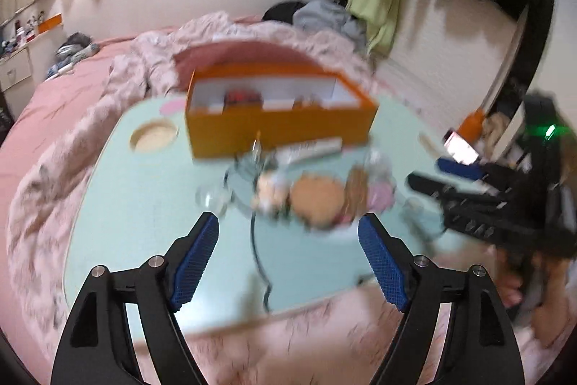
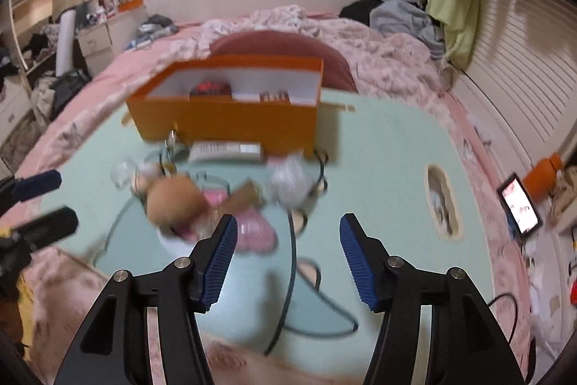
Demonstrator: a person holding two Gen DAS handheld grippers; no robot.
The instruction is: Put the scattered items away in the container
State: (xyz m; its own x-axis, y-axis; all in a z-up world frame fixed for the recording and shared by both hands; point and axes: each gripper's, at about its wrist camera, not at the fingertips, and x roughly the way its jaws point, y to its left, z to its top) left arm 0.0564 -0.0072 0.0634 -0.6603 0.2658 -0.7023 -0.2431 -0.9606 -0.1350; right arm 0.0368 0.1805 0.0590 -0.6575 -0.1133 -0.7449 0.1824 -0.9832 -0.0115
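Left gripper (image 1: 288, 235) fingers apart, nothing between them; right gripper (image 2: 288, 235) fingers apart too, empty. Both hang over the pale green counter (image 1: 119, 204). Just ahead: blurred pile of scattered items, with a round tan plush toy (image 2: 175, 201), pink soft piece (image 2: 254, 230), and crumpled clear plastic wrap (image 2: 292, 181). Behind, a white flat tube (image 2: 225, 150) lies against the open orange cardboard box (image 2: 223, 121), some items already inside. Pink bed (image 2: 389, 60) beyond.

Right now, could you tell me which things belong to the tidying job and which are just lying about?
Job: orange box; white tube; round tan item; pink item; crumpled clear wrapper.
Lying about: phone; orange bottle; clothes.
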